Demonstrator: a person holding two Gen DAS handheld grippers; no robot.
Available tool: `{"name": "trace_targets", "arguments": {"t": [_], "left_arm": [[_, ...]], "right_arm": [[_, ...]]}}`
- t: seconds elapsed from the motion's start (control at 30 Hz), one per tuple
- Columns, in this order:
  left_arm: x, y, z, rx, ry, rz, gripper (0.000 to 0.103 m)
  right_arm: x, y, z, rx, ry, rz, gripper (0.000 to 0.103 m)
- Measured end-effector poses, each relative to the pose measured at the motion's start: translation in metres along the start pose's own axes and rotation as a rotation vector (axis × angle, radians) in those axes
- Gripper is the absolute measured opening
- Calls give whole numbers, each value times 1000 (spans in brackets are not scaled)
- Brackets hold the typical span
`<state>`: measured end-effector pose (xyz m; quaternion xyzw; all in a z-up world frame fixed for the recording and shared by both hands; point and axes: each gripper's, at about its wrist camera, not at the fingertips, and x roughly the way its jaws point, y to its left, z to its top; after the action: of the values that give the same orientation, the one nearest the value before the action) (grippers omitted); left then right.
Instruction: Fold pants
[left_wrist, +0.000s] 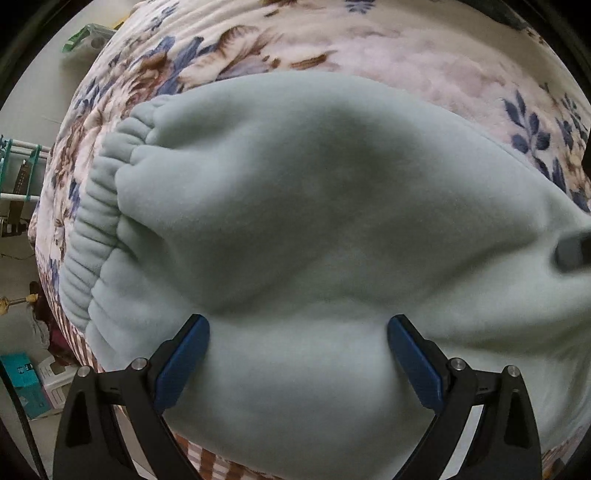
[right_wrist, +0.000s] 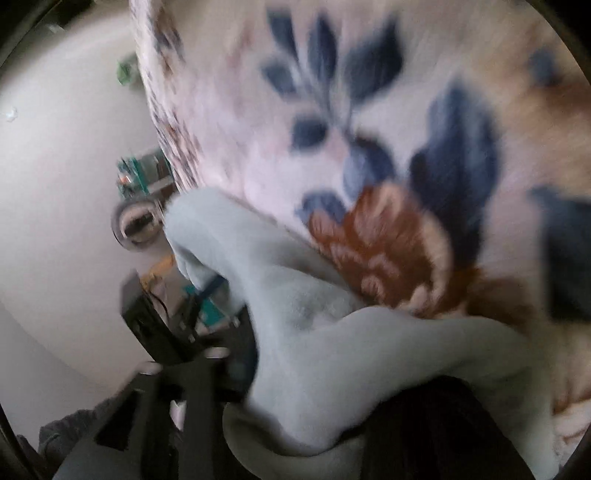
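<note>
The left claw (left_wrist: 298, 354) stands spread wide over the pale green pants (left_wrist: 314, 229), gripping nothing. Pants lie bunched on the flowered blanket (left_wrist: 369, 44) beyond. The right claw's state I cannot tell. Folding looks barely begun.

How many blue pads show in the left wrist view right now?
2. One blue pad sits at lower left, the other blue pad at lower right, both against the pale green pants with fleece between them. The jaws stand wide apart.
</note>
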<state>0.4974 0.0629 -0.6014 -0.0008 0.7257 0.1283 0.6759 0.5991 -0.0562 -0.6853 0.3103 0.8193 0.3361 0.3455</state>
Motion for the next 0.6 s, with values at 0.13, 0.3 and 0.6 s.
{"name": "trace_targets", "arguments": {"t": [0.13, 0.3, 0.6], "left_arm": [[6, 7, 1, -11, 21, -40, 101], [9, 15, 1, -22, 28, -56, 101], [-17, 15, 5, -52, 3, -155, 101]], "right_arm": [[-12, -2, 4, 69, -5, -88, 26], [-107, -4, 7, 122, -217, -113, 22], [-111, 5, -29, -24, -149, -190, 74]]}}
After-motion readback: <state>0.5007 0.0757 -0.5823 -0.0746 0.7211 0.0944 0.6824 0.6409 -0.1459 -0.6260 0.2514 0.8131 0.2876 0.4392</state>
